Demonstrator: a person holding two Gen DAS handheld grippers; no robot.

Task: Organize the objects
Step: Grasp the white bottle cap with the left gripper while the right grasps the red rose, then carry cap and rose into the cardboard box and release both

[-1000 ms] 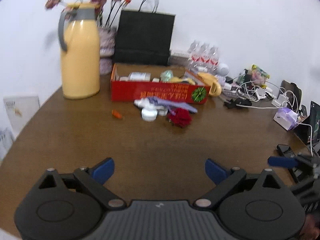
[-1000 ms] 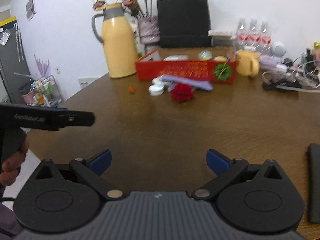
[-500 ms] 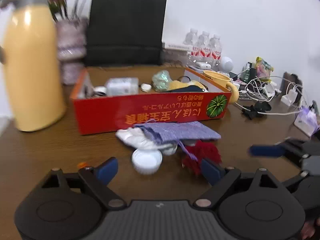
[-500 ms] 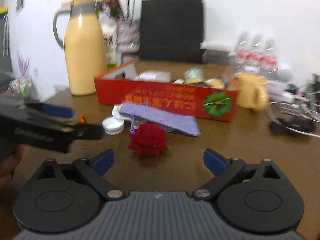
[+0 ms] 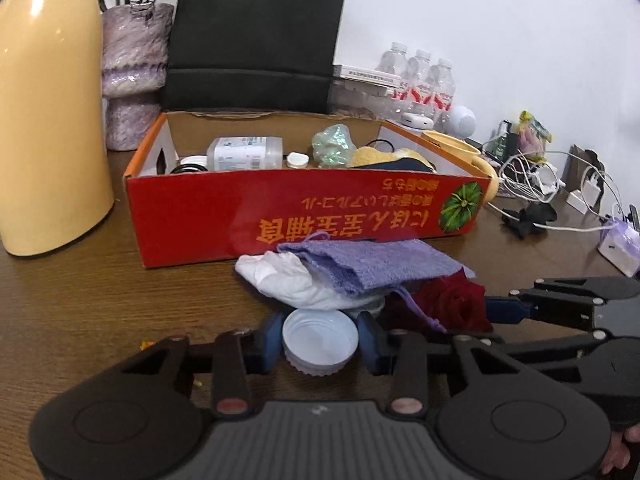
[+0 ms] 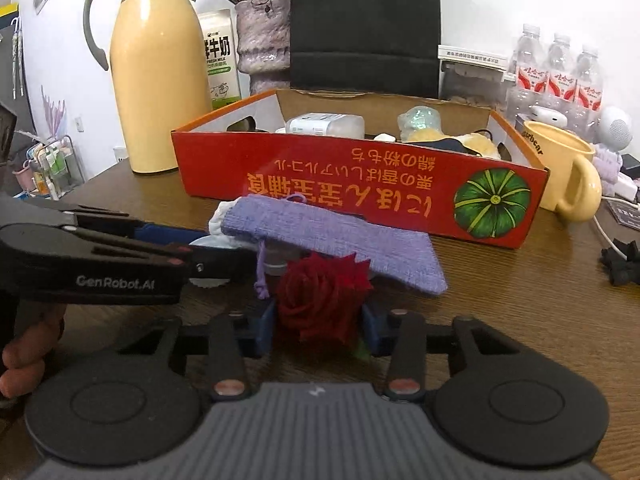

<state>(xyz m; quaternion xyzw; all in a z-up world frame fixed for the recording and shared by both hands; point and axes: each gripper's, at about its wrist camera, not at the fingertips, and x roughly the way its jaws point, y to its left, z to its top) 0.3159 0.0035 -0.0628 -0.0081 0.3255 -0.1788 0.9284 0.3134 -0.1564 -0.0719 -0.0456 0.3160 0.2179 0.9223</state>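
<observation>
Two tongs closing | left [image 5: 320, 340]: white cap [image 5: 320, 338] | right [image 6: 320, 326]: red rose [image 6: 322, 296] | "GenRobot.AI"

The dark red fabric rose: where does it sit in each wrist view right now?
Left wrist view: dark red fabric rose right of centre, under the purple knitted pouch's corner.
Right wrist view: rose low centre, between the right gripper's closing jaws.
Shared landmark: red cardboard box directly behind it.

Left tool [image 5: 320, 340] jaws closing around white cap [image 5: 320, 338]; right tool [image 6: 320, 326] jaws closing around red rose [image 6: 322, 296].
</observation>
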